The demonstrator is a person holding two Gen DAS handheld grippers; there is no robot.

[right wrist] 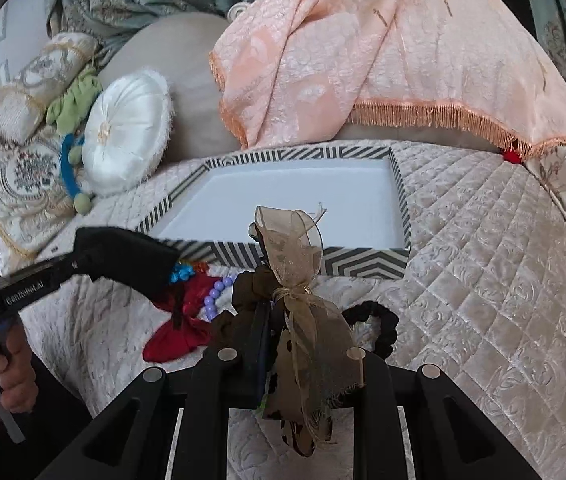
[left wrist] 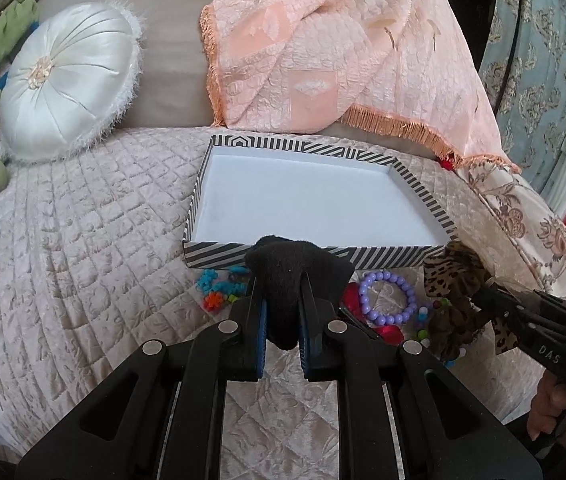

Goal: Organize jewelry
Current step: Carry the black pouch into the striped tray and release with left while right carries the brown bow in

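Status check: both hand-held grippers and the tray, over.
Left hand-held gripper shut on black fabric piece. Right hand-held gripper shut on leopard ribbon bow. Striped tray empty. Nothing blocking.

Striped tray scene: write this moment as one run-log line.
left gripper: shut on black cloth | right gripper: shut on leopard bow | striped tray: empty

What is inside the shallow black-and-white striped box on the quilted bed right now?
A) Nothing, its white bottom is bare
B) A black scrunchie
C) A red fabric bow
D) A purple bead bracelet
A: the striped box shows only its bare white floor, while the purple bead bracelet and the red fabric bow lie outside it on the quilt.
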